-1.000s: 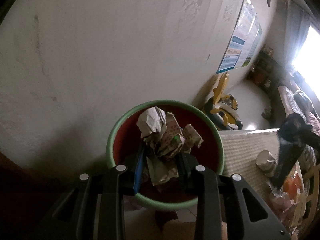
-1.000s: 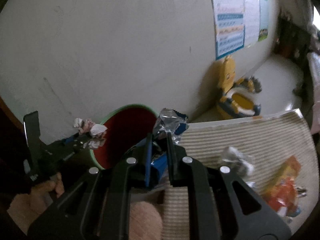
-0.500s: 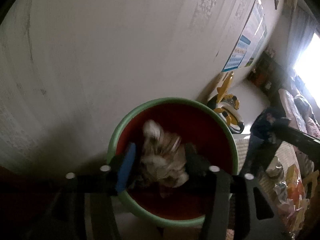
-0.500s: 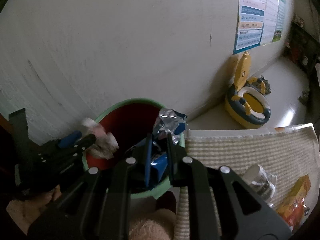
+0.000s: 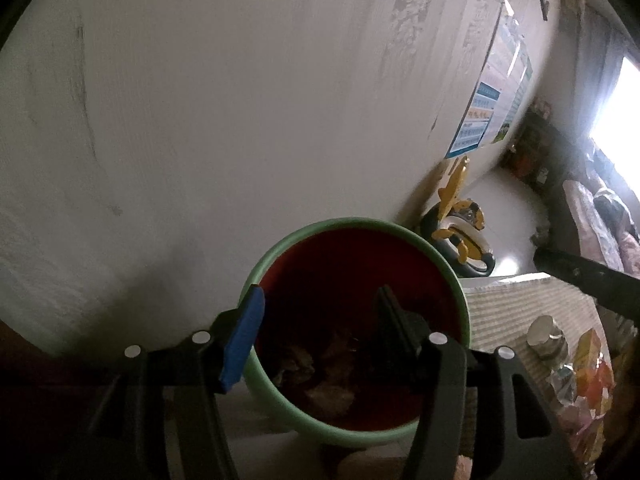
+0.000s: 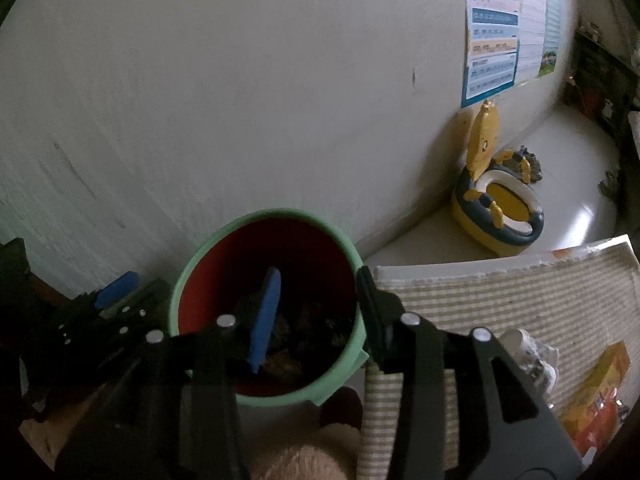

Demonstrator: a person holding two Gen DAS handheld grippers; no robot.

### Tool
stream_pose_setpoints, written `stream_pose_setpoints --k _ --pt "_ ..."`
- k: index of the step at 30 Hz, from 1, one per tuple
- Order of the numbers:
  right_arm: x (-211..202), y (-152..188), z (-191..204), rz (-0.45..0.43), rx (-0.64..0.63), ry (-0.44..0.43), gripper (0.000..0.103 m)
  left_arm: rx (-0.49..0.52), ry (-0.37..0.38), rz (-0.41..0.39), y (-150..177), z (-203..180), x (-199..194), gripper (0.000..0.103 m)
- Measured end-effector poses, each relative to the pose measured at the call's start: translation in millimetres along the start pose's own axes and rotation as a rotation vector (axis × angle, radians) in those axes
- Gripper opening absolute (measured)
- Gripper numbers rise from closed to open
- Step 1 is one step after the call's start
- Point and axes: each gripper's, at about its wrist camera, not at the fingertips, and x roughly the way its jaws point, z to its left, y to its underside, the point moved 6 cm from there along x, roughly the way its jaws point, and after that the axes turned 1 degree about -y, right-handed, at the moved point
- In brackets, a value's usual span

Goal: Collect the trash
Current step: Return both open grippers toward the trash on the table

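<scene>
A green bin with a red inside (image 5: 448,264) stands against the wall; it also shows in the right wrist view (image 6: 280,216). Crumpled paper and wrappers (image 5: 320,376) lie dark at its bottom, also seen in the right wrist view (image 6: 308,332). My left gripper (image 5: 320,308) is open and empty over the bin's mouth. My right gripper (image 6: 316,300) is open and empty over the bin too. The left gripper (image 6: 116,300) shows at the bin's left rim in the right wrist view.
A striped mat (image 6: 500,300) lies right of the bin, with a crumpled cup (image 6: 528,352) and an orange wrapper (image 6: 592,404) on it. A yellow child's potty (image 6: 500,208) stands by the wall. A poster (image 6: 508,28) hangs above it.
Both grippers opened over the bin. The crumpled paper dropped from the left and the blue-silver wrapper from the right; both now lie inside the bin.
</scene>
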Motion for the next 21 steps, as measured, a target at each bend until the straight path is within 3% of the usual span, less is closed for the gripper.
stream_pose_setpoints --k 3,7,9,21 --pt "-25.0 8.2 -9.8 -0.035 0.004 0.009 0.050 0.040 -0.008 -0.021 -4.2 -11.5 -14.3 0.056" --pt "-58.0 22.3 -26.5 -0.068 0.010 0.030 0.052 0.082 0.000 -0.062 -9.7 -34.5 -38.8 0.061" --pt "-79.5 31.1 -37.4 -0.094 0.023 0.056 0.060 0.102 0.011 -0.074 -10.8 -47.9 -48.5 0.061" --pt "-189.1 105.7 -119.5 -0.180 0.118 0.219 0.064 0.219 0.124 -0.126 5.7 -145.2 -102.3 0.062"
